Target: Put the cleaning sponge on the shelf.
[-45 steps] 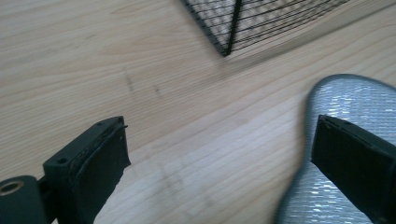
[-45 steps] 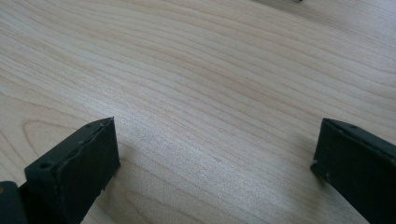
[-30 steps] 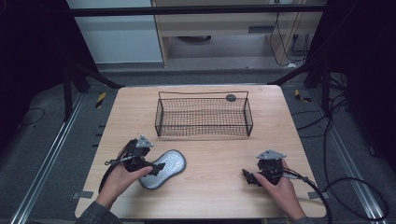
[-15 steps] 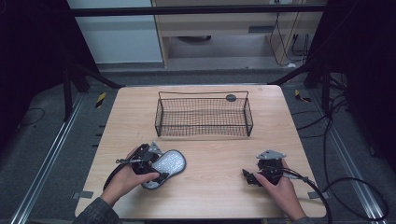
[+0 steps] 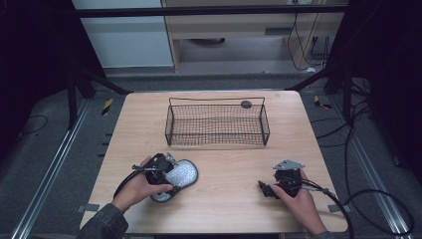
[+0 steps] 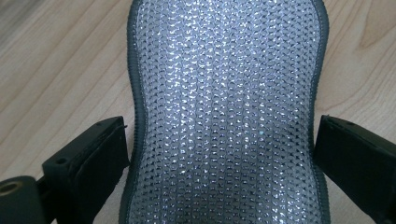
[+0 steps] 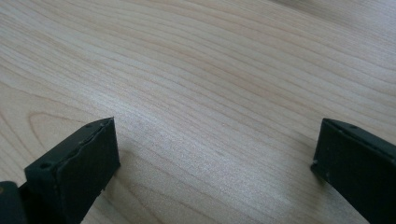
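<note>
Silvery mesh scrubbing pad (image 6: 224, 112) lies flat on the wooden worktop (image 5: 229, 164), near its front left. My left gripper (image 5: 166, 174) sits over it, fingers (image 6: 88, 158) spread wide on either side of its narrow waist, not pinching. My right gripper (image 5: 271, 189) rests well apart at front right, fingers (image 7: 74, 163) spread above bare wood. Beyond stands a wire basket (image 5: 217, 124).

A lab: wooden table (image 5: 224, 199) on railed flooring, dark frame struts, trailing cables (image 5: 368, 199).
</note>
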Tool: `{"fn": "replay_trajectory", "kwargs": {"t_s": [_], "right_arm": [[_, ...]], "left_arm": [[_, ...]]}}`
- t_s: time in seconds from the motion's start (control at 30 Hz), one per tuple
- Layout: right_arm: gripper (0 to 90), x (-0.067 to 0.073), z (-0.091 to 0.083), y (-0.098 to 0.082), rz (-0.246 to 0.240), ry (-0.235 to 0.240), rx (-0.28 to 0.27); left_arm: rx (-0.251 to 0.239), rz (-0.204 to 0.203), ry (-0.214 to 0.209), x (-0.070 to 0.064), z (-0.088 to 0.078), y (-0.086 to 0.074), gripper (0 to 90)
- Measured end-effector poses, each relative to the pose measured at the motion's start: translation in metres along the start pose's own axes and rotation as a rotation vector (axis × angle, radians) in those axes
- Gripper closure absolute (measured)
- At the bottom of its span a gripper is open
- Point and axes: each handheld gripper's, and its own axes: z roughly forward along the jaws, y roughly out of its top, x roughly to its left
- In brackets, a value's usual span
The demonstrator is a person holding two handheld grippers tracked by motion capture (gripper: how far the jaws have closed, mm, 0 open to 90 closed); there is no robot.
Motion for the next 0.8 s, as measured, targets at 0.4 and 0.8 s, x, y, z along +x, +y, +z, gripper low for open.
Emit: {"fn": "replay_trajectory", "kwargs": {"t_s": [0.4, 0.8], "right_arm": [[0.4, 0.0, 0.0, 0.0, -0.001, 0.003, 0.001], [0.4, 0.0, 0.0, 0.0, -0.001, 0.003, 0.001]], "left_arm": [[0.024, 0.013, -0.007, 0.0, 0.006, 0.006, 2.1], [0.033, 0.026, 0.005, -0.001, 0.012, 0.01, 2.6]]}}
